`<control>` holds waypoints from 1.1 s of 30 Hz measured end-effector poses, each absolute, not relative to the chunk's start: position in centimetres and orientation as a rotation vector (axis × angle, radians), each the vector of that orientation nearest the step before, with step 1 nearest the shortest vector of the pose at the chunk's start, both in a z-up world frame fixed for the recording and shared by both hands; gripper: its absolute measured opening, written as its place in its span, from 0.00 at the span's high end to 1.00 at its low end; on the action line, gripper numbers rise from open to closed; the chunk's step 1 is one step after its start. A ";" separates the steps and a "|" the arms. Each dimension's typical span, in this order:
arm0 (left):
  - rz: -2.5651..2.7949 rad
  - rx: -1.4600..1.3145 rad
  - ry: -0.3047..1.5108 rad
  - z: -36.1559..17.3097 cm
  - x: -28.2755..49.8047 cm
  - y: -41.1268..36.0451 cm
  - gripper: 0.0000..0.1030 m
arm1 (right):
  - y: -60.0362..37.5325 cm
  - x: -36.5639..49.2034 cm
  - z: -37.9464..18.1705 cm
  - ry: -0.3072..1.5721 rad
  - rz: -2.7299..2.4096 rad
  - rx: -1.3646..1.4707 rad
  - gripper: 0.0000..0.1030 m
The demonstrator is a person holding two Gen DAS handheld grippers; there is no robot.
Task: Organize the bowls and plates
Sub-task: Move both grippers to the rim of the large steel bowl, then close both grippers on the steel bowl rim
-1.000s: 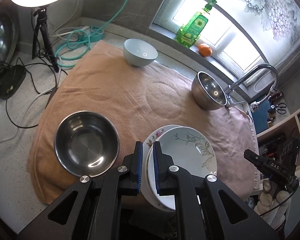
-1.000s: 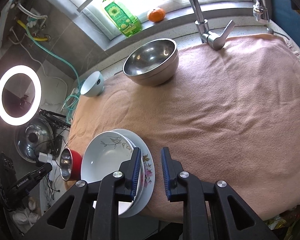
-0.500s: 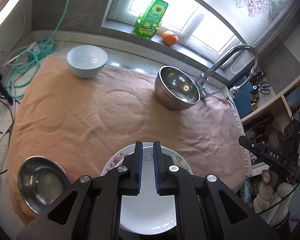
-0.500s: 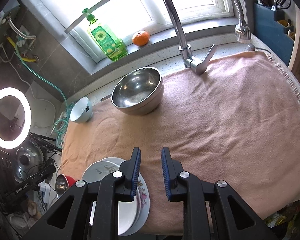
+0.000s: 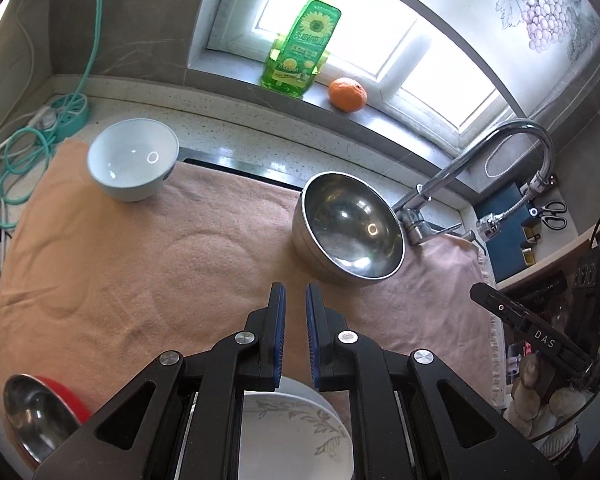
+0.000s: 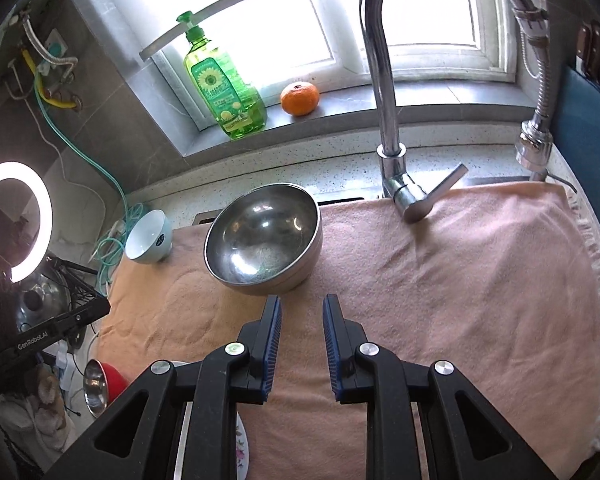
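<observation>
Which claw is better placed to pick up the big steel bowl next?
Probably the right claw: it is open, empty, with the steel bowl just ahead. The left claw is narrower and farther back.

A large stainless steel bowl (image 5: 350, 226) stands upright on the towel, just in front of the tap's base, its polished inside catching highlights. Well to the left of it, at the towel's far corner, sits a pale blue ceramic bowl (image 5: 133, 159), upright, glossy and white within. Nearer than the steel bowl, at the towel's front edge, lies a white plate with a grey leaf-sprig pattern (image 5: 296, 428), resting on a floral-rimmed plate (image 6: 242, 446) of which only a sliver shows. Left of those plates, at the towel's front corner, a small steel-lined bowl with a red outside (image 5: 40, 416) stands.
</observation>
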State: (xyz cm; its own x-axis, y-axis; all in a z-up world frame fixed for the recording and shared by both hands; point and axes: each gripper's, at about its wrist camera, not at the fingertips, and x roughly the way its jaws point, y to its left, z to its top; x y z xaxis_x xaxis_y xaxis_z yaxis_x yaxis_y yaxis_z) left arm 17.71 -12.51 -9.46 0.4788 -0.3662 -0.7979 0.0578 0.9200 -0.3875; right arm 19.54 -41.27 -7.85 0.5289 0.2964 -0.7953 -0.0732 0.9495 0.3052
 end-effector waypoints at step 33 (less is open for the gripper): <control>-0.211 -0.279 1.156 -15.0 27.8 -17.2 0.91 | -39.8 32.6 -14.6 1.106 0.305 0.125 0.81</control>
State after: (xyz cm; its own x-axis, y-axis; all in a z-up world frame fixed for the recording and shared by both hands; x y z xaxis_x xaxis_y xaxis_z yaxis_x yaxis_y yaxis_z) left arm 27.79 -17.15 -15.00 0.3892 -0.3060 -0.8688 0.0210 0.9459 -0.3238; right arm 32.65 -39.80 -14.62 0.4114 0.3031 -0.8596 -0.1800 0.9515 0.2494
